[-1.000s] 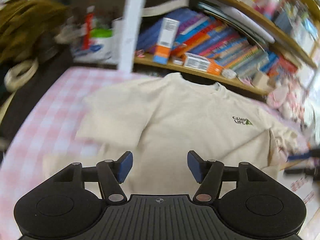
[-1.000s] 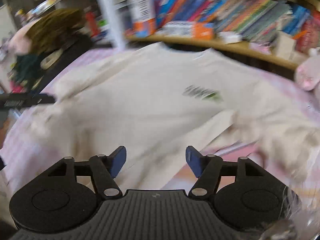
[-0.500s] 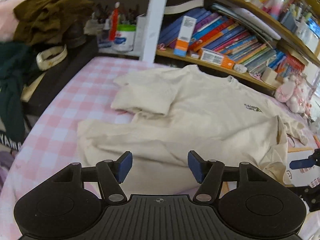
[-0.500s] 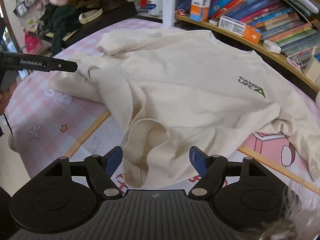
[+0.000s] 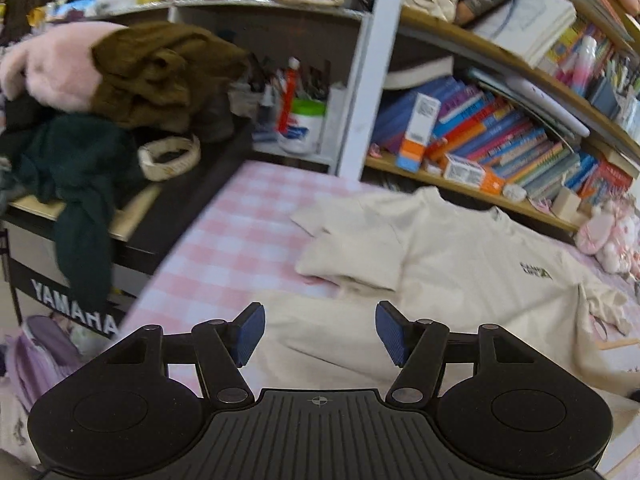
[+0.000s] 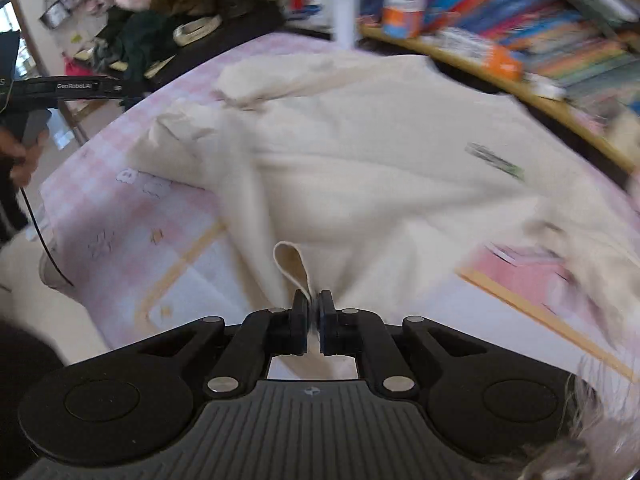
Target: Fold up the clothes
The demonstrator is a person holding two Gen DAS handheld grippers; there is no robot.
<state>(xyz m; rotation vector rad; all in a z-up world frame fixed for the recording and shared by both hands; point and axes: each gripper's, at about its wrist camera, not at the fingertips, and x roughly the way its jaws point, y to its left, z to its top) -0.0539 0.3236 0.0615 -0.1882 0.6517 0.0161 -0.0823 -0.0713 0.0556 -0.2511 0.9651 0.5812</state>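
Right wrist: right gripper [image 6: 314,308], spread earlier, now pinches the shirt [image 6: 360,152] hem (left gripper [image 5: 318,332] gapes).

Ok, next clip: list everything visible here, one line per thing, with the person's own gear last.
T-shirt: one, cream, spread on the checked cloth.
Cloth: one, pink-and-white check, under the shirt.
Books: many, multicoloured, on the wooden shelf behind.
Clothes pile: brown, dark green and pink, on the black Yamaha keyboard at left.
Plush toy: one, pink, far right.
Left hand-held gripper: black with blue pads, open above the shirt.
Right hand-held gripper: shut on the shirt's edge.
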